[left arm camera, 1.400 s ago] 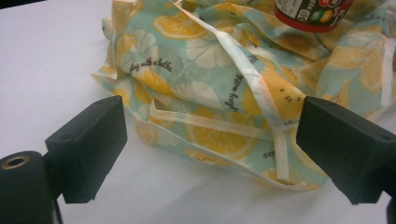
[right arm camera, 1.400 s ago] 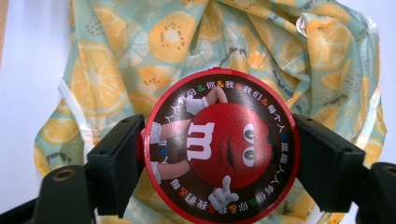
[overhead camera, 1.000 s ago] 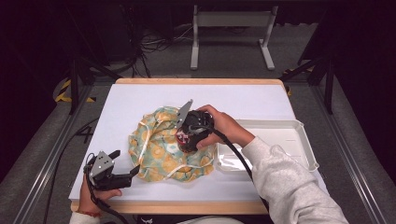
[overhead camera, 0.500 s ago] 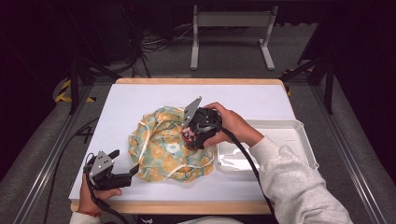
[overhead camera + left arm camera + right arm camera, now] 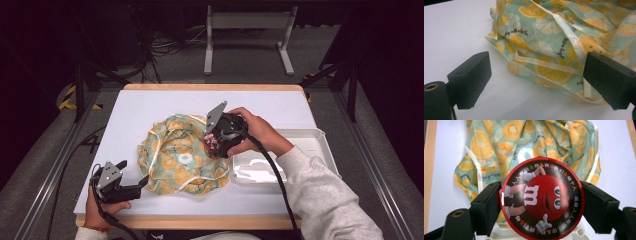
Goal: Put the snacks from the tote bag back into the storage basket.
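Right gripper: clamped on round red tin, above patterned cloth. Left gripper: wide, at cloth's near-left edge.

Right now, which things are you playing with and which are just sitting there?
In use: round red candy tin clamped in the right gripper; lemon-print bag; open left gripper at the bag's edge.

Just sitting: white tray; white table.

A metal stand and what look like cables behind the table
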`<action>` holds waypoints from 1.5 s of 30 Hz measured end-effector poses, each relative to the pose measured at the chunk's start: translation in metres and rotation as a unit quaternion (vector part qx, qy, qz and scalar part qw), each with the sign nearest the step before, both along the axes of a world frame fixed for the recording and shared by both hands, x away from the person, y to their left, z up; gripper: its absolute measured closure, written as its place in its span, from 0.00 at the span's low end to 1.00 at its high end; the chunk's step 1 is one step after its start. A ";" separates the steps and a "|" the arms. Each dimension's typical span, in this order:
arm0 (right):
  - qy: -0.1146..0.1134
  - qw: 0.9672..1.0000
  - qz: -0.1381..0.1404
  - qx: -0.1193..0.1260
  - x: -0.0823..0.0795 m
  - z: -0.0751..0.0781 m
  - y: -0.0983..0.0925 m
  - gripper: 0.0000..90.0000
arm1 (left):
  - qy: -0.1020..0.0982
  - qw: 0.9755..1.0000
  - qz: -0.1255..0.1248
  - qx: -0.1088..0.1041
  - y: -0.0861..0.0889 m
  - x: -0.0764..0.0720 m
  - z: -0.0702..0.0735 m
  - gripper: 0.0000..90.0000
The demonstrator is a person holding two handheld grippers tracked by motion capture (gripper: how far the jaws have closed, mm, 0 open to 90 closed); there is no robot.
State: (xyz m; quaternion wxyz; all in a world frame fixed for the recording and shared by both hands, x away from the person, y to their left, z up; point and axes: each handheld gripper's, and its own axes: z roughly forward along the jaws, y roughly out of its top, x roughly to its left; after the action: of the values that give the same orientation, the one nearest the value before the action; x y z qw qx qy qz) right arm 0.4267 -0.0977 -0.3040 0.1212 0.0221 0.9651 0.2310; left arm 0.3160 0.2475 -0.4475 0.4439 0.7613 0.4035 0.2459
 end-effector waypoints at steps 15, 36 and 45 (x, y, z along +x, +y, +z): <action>-0.004 1.000 -0.019 -0.007 -0.003 0.008 -0.038 0.26 | 0.004 1.000 0.006 0.010 0.000 0.001 -0.001 0.10; 0.012 0.998 -0.052 -0.043 0.006 -0.005 -0.093 0.26 | 0.005 1.000 0.002 0.012 -0.002 0.001 -0.001 0.10; 0.029 0.995 -0.071 -0.062 0.010 -0.017 -0.111 0.26 | 0.004 1.000 0.001 0.013 -0.002 0.001 -0.001 0.10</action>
State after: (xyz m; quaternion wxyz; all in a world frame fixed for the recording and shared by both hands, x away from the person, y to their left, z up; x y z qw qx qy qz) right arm 0.4362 -0.2082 -0.3206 0.1101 0.0901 0.9767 0.1609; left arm 0.3170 0.2455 -0.4481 0.4321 0.7674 0.4034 0.2483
